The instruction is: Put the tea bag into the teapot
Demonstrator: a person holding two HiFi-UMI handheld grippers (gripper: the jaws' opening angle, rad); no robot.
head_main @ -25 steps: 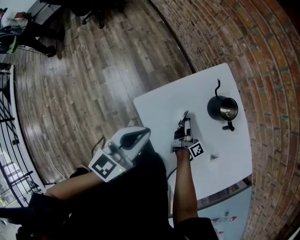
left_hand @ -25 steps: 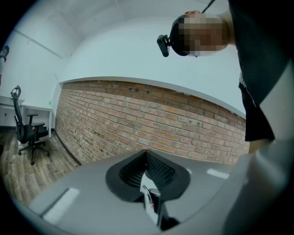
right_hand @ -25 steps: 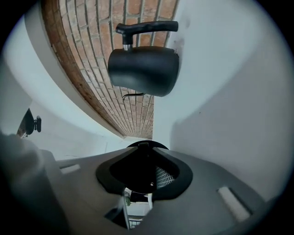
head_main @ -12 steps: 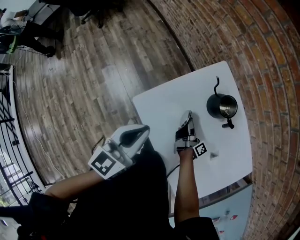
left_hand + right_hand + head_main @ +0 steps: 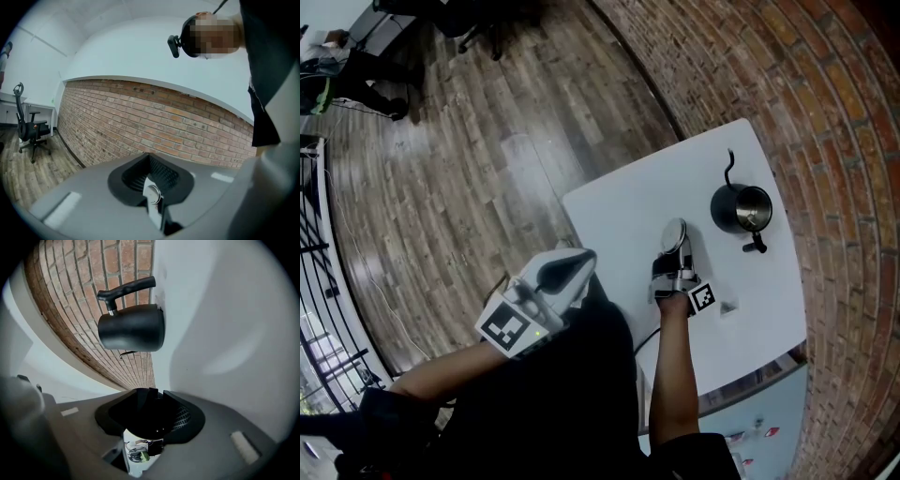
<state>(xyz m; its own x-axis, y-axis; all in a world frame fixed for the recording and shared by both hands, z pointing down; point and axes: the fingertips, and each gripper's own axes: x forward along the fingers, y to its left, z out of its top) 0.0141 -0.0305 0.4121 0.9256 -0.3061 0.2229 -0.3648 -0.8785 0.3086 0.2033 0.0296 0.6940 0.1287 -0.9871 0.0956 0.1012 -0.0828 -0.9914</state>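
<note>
One black teapot [image 5: 736, 208] stands upright on the white tabletop [image 5: 619, 211], close to the edge along the brick wall [image 5: 825, 112] and toward the far corner. Its thin spout points at the far edge, its handle at the near edge, and its top shows shiny metal. One pale scrap [image 5: 728, 307] lies flat nearer the near edge, just beside the marker cube of the right hand-held gripper [image 5: 675, 232]. It is too small to tell whether it is the tea bag. There are two hand-held grippers, one in each hand. The right one reaches level over the middle of the tabletop, apart from the teapot and aimed toward it, rolled so that one jaw lies above the other. Its jaws have just been opening and stand fairly wide, with nothing recognisable between them. The left hand-held gripper [image 5: 577, 267] hangs off the tabletop's left corner, over the wooden floor [image 5: 487, 141], with its jaws together and nothing in them.
</note>
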